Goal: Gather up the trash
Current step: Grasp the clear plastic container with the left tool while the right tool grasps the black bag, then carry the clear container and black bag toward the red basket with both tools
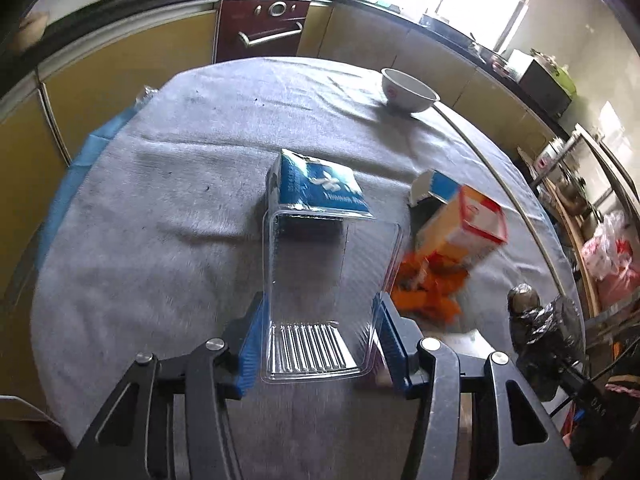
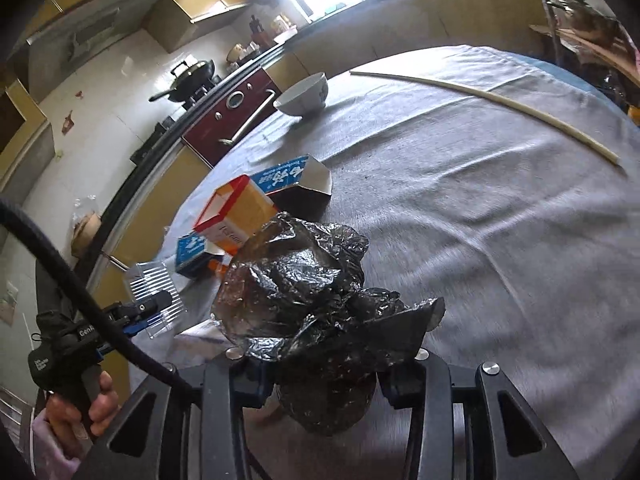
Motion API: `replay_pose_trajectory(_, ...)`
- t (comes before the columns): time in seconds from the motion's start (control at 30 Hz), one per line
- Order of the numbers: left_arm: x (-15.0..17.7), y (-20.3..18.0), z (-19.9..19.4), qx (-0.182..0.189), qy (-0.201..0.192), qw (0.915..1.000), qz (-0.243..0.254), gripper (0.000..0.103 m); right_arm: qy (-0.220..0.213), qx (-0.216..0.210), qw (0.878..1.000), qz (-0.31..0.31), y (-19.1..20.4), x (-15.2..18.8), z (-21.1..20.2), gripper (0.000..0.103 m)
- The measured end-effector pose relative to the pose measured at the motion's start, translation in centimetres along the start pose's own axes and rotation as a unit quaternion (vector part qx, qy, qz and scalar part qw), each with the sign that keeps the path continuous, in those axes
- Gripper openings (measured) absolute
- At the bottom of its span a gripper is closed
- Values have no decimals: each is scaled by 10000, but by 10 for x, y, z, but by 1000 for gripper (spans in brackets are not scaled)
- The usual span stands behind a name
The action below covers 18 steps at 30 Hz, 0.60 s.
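Observation:
My left gripper (image 1: 320,340) is shut on a clear plastic tray (image 1: 328,292) and holds it above the grey cloth. The tray also shows in the right wrist view (image 2: 154,284), in the left gripper (image 2: 132,316). My right gripper (image 2: 324,380) is shut on a crumpled black plastic bag (image 2: 304,292), which also shows at the right edge of the left wrist view (image 1: 532,316). On the table lie a blue carton (image 1: 316,188), an orange box with red trim (image 1: 460,228), a blue-white box (image 1: 434,188) and orange wrappers (image 1: 428,288).
A white bowl (image 1: 408,90) stands at the far side of the round table (image 1: 180,160). A long pale stick (image 2: 500,100) lies across the cloth. Yellow kitchen cabinets and a dark red oven (image 1: 260,28) stand behind. Shelves and bags (image 1: 612,256) are at the right.

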<state>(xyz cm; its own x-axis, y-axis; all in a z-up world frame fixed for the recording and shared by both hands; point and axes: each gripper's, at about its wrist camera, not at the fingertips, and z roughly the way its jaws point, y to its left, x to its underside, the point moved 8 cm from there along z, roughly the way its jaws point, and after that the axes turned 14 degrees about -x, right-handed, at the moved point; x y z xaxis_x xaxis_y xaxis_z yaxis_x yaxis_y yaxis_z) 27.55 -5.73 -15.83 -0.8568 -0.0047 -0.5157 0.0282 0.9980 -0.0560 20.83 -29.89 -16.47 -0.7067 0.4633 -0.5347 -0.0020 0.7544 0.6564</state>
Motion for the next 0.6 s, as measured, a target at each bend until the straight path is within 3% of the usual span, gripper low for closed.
replay_pose_trajectory(0.6, 81, -66, -88, -104, -567, 9909, 1217, 54, -414, -16, 9991, -41, 16, 57, -106, 43)
